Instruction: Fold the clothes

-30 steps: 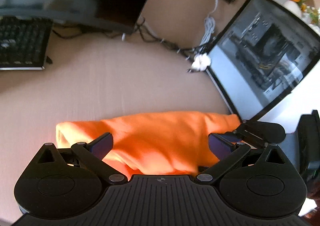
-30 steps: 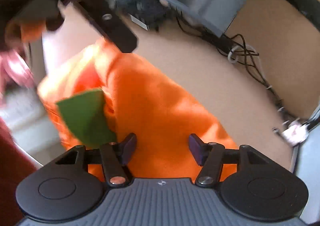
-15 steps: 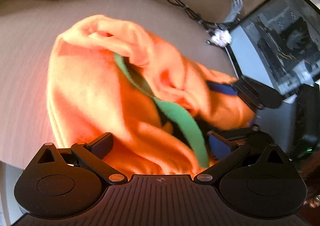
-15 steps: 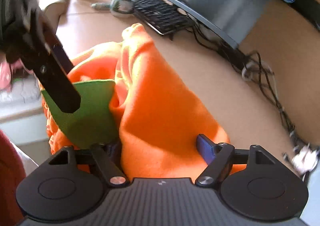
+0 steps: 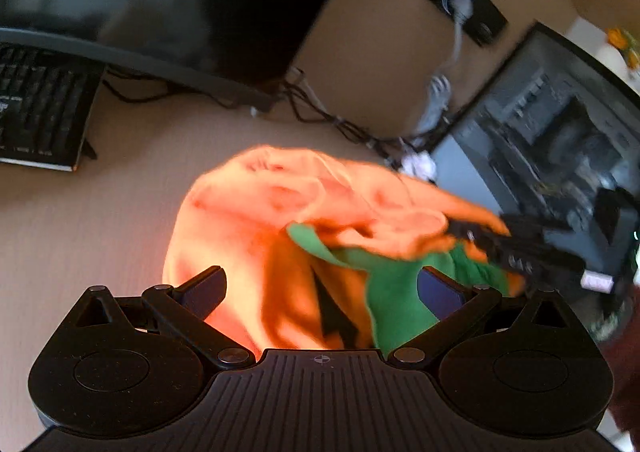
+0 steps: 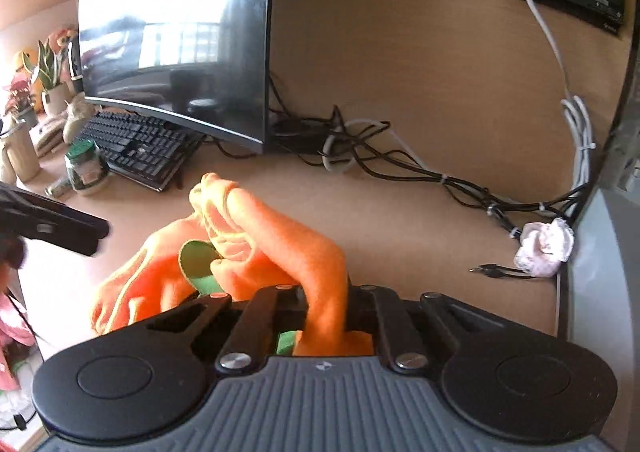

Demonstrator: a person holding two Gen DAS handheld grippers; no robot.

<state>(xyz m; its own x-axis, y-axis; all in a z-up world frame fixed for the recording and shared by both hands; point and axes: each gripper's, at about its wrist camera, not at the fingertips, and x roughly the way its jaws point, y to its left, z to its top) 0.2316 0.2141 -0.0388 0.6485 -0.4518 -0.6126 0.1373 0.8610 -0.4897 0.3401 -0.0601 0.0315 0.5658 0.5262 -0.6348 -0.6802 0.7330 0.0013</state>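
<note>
The right gripper (image 6: 326,306) has its jaws closed on a fold of the soft orange fleece garment with green lining (image 6: 280,236), lifting that part off the pale wooden counter (image 6: 400,212) near its front edge. The left gripper (image 5: 320,288) holds its jaws wide apart, gripping nothing, with the bunched cloth between and beyond them. Farther back lie a black keyboard (image 6: 136,148) and tangled black cables (image 6: 400,164), then a curved dark monitor (image 6: 176,32) along the counter's rear edge.
</note>
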